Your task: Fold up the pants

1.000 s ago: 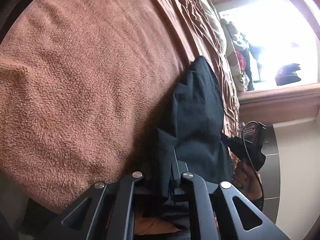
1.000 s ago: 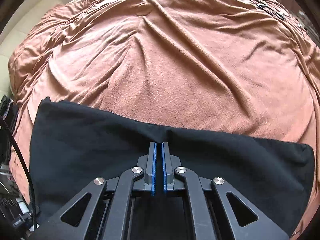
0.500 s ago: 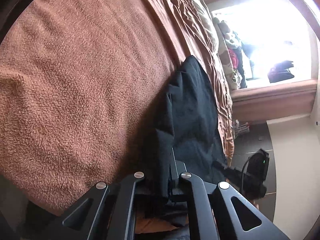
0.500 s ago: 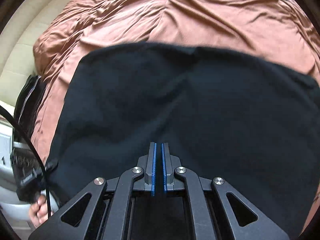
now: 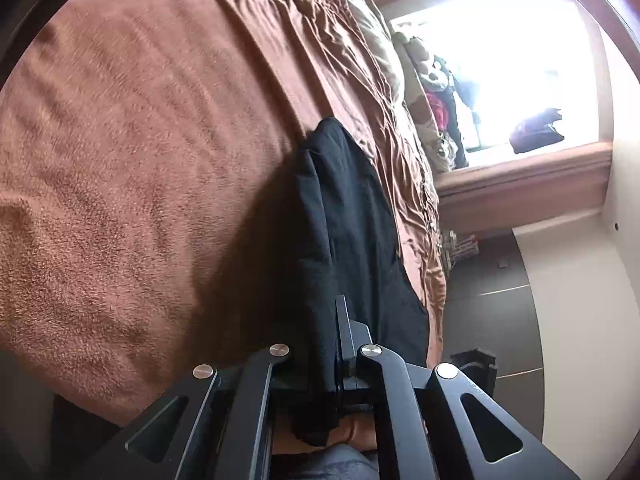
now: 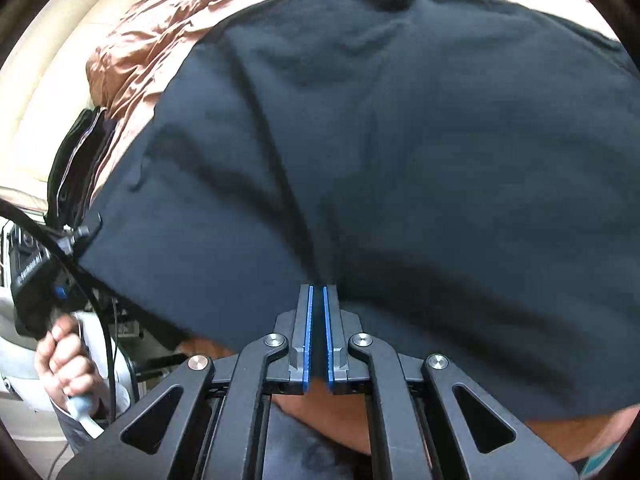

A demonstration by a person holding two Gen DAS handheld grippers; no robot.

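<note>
Black pants [image 6: 400,160] lie spread over a brown blanket on the bed [image 6: 168,12], filling most of the right wrist view. My right gripper [image 6: 316,292] is shut on the near edge of the cloth, which passes between its blue pads [image 6: 307,336]. In the left wrist view the pants [image 5: 352,220] appear as a dark, raised fold running away over the blanket [image 5: 140,160]. My left gripper [image 5: 332,320] is shut on that fold's near end, and the cloth covers its left finger. The left gripper's body and the hand holding it [image 6: 64,356] show at the pants' left corner in the right wrist view.
A bright window [image 5: 520,60] with a wooden sill [image 5: 520,184] lies beyond the bed, with clothes and soft items [image 5: 436,92] piled there. A dark tiled floor [image 5: 488,300] runs along the bed's right side. A dark bag [image 6: 76,168] rests at the bed's left edge.
The right gripper drew the pants' edge back toward the near side of the bed, so black cloth now fills its view. The left gripper lifted slightly with its fold; the other gripper left its view.
</note>
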